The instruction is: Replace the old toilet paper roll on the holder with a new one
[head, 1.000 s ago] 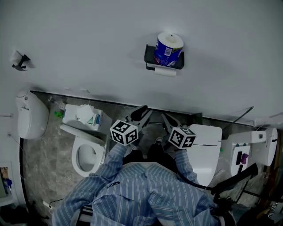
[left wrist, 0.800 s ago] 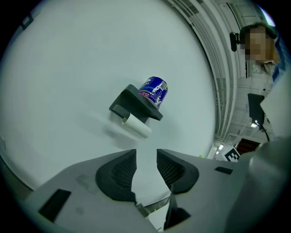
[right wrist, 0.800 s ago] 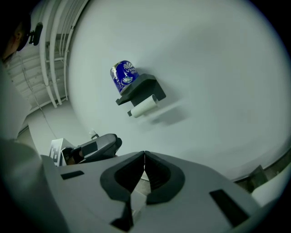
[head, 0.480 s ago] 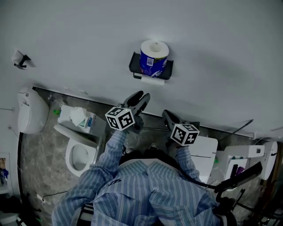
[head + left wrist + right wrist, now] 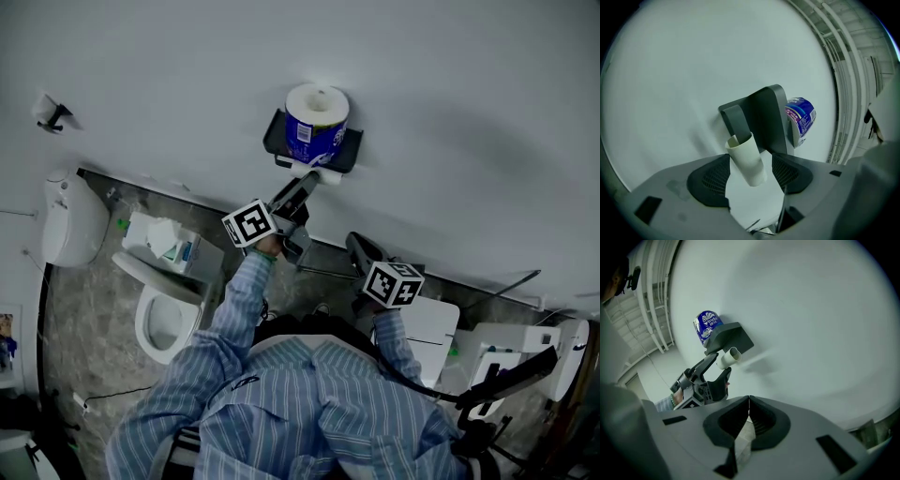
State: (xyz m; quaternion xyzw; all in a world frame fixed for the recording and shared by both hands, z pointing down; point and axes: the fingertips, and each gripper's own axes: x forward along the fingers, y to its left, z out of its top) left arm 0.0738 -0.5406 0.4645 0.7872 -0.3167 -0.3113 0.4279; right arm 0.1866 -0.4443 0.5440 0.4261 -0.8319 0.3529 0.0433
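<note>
A dark wall holder (image 5: 277, 133) carries a new roll in a blue wrapper (image 5: 314, 124) upright on its shelf. Under it hangs the old roll, a nearly bare cardboard tube (image 5: 321, 172) with a short tail of paper. My left gripper (image 5: 302, 199) is raised to it and its jaws have just been opening. In the left gripper view the tube (image 5: 747, 159) lies between the wide pads (image 5: 712, 180), which do not press on it, with the wrapped roll (image 5: 801, 119) behind the holder (image 5: 761, 117). My right gripper (image 5: 360, 251) hangs lower, shut, jaws meeting (image 5: 749, 401). From there I see the left gripper (image 5: 721, 367) at the tube (image 5: 727, 357).
Below left stands a toilet (image 5: 161, 323) with a tissue pack (image 5: 167, 240) on its tank. A white container (image 5: 67, 230) sits further left and a small hook (image 5: 52, 112) is on the wall. White fixtures (image 5: 427, 328) stand at the right.
My left gripper rose towards the holder, rolled, and opened wider around the tube. The right gripper shifted a little and stayed shut.
</note>
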